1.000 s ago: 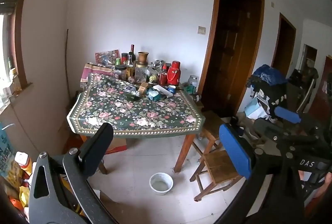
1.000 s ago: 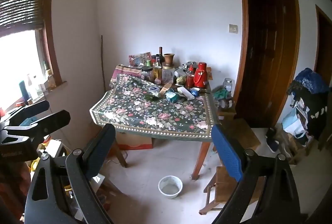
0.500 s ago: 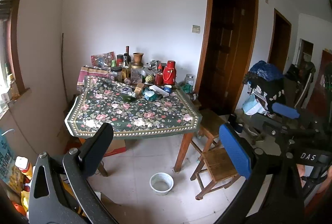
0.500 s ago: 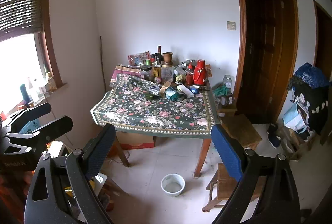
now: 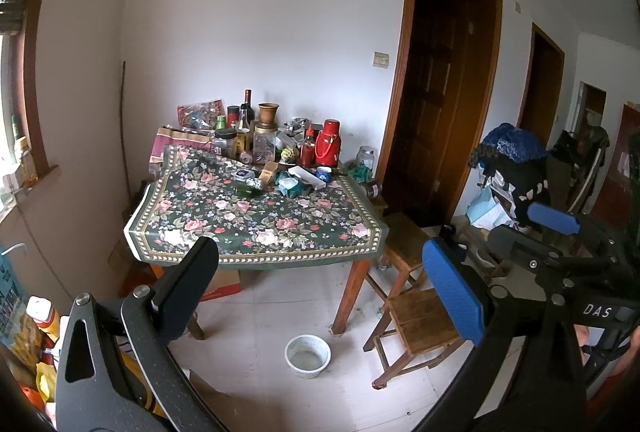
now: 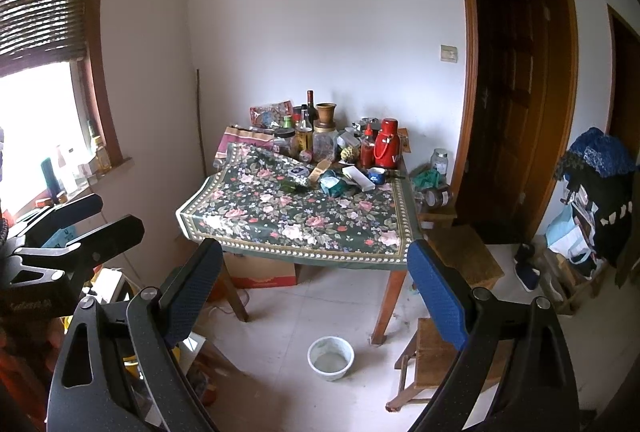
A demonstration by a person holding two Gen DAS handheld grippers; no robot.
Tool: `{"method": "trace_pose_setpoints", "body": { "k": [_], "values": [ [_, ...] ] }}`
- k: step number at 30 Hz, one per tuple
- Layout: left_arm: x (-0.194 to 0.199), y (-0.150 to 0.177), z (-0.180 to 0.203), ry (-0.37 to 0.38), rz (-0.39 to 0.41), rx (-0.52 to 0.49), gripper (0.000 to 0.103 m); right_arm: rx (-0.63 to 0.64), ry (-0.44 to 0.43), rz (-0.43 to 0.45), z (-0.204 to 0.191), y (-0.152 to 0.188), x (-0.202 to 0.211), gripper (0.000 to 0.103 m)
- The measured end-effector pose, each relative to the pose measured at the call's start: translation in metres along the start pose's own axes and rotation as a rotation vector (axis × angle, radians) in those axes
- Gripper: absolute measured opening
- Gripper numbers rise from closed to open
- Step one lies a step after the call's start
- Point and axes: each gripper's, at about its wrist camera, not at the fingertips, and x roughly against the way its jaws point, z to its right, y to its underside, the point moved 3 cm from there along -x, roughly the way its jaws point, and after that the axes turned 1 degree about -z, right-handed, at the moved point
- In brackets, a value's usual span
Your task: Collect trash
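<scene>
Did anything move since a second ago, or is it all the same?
Only the cameras drifted a little; in the left view the flowered table sits slightly further left. Nothing was grabbed or dropped. The left gripper and right gripper stay open and empty, and the white bowl on the floor has not moved.

Trash sits mid-counter on a floral cloth: a crumpled teal wrapper (image 5: 289, 185), a dark green bottle (image 5: 245, 190) lying on its side, a flat white box (image 5: 307, 178), and possibly a small brown carton (image 5: 269, 172).
</scene>
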Motion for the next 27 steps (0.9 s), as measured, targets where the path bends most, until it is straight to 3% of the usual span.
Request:
{"method": "trace_pose_setpoints", "body": {
  "k": [27],
  "values": [
    [-0.0022, -0.0024, -0.0002, 0.001, 0.0, 0.003, 0.102, 0.006, -0.007, 0.006, -0.0006, 0.0008, 0.0022, 0.092]
  ]
}}
